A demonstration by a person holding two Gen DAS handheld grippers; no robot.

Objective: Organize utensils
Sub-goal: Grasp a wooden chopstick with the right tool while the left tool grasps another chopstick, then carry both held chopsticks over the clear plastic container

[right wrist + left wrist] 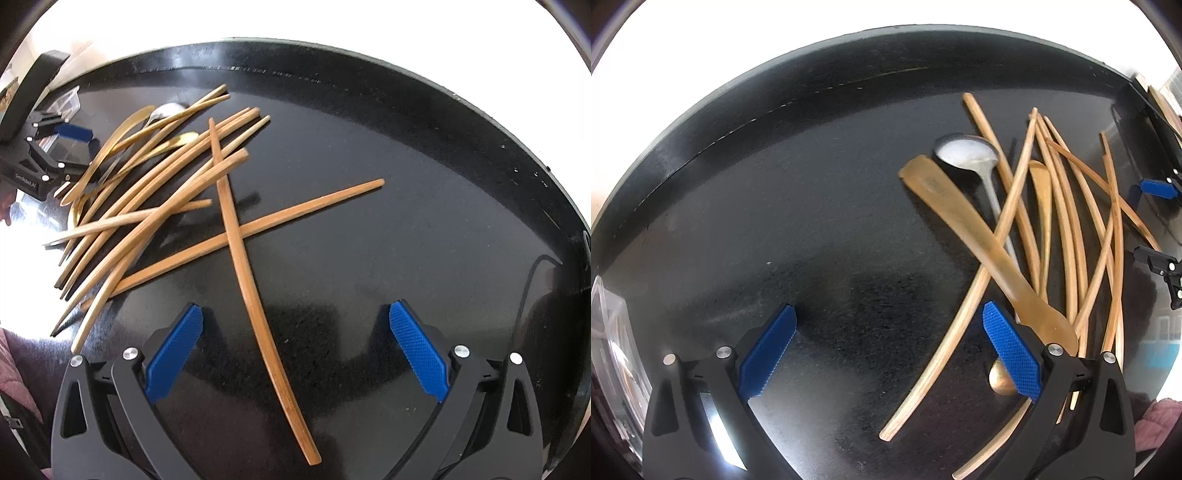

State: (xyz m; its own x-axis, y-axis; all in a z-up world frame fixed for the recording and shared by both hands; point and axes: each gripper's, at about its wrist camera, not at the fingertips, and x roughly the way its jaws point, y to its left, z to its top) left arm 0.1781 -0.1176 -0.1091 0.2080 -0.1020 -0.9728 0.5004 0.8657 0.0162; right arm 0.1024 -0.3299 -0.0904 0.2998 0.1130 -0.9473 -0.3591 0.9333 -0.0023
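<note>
A heap of utensils lies on a black table (pixel 775 221): several wooden chopsticks (pixel 1012 206), a gold knife (pixel 975 229), a silver spoon (pixel 967 151) and a gold spoon (pixel 999 380). My left gripper (pixel 890 343) is open and empty, just left of the heap. In the right wrist view the chopstick heap (pixel 155 192) lies at left, with one chopstick (pixel 258 306) running between my open, empty right gripper's (pixel 295 343) fingers. The left gripper (pixel 55 147) shows at far left; the right gripper (pixel 1156 221) shows at the left view's right edge.
A clear plastic container (pixel 613 354) stands at the left edge of the left wrist view and also appears behind the left gripper (pixel 68 101). A black cable (pixel 528 288) lies at the table's right. The table's far edge (pixel 332 55) curves across the top.
</note>
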